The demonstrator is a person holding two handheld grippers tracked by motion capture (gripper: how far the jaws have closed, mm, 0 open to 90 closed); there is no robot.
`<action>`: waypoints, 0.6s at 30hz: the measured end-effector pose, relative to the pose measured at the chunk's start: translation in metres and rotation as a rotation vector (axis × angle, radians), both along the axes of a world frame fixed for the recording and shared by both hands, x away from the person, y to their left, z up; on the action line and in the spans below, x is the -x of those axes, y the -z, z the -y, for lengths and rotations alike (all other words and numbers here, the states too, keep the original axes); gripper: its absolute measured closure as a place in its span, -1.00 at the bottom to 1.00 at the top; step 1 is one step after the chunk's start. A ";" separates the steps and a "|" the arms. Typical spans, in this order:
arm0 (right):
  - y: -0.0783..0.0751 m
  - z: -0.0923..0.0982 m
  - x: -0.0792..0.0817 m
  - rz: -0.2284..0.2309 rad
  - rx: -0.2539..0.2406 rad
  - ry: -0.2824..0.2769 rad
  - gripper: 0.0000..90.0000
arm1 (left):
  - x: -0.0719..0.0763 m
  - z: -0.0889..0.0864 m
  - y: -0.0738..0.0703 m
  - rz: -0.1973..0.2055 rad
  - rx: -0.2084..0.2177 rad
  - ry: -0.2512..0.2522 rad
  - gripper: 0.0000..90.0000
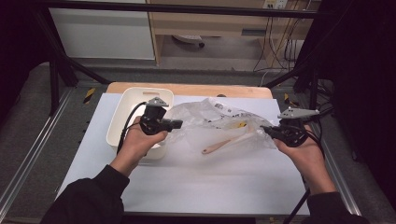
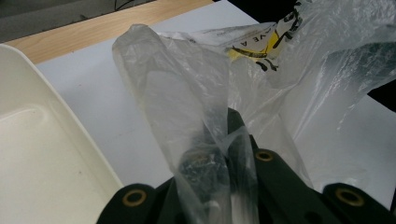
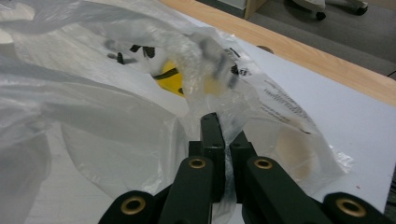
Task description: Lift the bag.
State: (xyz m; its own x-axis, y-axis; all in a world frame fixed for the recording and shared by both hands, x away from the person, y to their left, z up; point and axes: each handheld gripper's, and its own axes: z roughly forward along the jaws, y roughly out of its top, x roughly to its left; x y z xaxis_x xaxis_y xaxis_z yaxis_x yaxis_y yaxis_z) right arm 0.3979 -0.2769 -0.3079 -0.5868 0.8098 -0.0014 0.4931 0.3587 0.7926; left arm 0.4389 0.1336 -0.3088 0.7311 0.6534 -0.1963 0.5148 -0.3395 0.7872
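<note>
White sheeting covers the bench [image 1: 196, 186] in front of you, with a strip of bare wood at its far edge and dark framing all round. Your left claw [image 1: 176, 124] is clamped tight on one edge of the clear plastic bag [image 1: 219, 126], film bunched between its jaws, as the left gripper view shows. Your right claw [image 1: 267, 129] is likewise closed fast on the opposite edge, so you hold the bag stretched between both hands, lifted over the middle of the bench.

Inside it lies a wooden spoon [image 1: 226, 143], its bowl toward your right hand and its handle sloping down toward you. By the look of it, you are at the step of lifting and spreading the bag to get the spoon out. The next move probably calls for tipping the bag's mouth downward while keeping both grips firm, though I cannot tell which side is open.

Just beside your left hand sits a white tub [image 1: 122, 122]; your left wrist hangs over its near corner, so mind it as you swing. Thin film may slip or tear.
</note>
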 end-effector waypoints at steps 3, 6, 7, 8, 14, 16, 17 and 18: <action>-0.006 0.004 -0.006 0.007 -0.002 0.008 1.00 | -0.006 -0.005 -0.005 -0.003 0.005 -0.012 1.00; -0.015 0.008 -0.011 0.013 -0.008 0.020 1.00 | -0.011 -0.009 -0.011 -0.001 0.008 -0.026 1.00; -0.017 0.008 -0.013 0.016 -0.008 0.022 1.00 | -0.013 -0.011 -0.013 -0.001 0.006 -0.032 1.00; -0.020 0.009 -0.014 0.017 -0.008 0.026 1.00 | -0.015 -0.012 -0.015 0.001 0.004 -0.036 1.00; -0.032 0.010 -0.028 0.021 0.000 0.043 1.00 | -0.026 -0.019 -0.028 0.011 0.007 -0.059 1.00; -0.035 0.008 -0.033 0.024 0.004 0.047 1.00 | -0.031 -0.022 -0.032 0.011 0.013 -0.075 1.00; -0.037 0.007 -0.035 0.026 0.006 0.048 1.00 | -0.034 -0.023 -0.034 0.015 0.017 -0.082 1.00; -0.038 0.006 -0.038 0.029 0.009 0.050 1.00 | -0.037 -0.024 -0.036 0.018 0.021 -0.088 1.00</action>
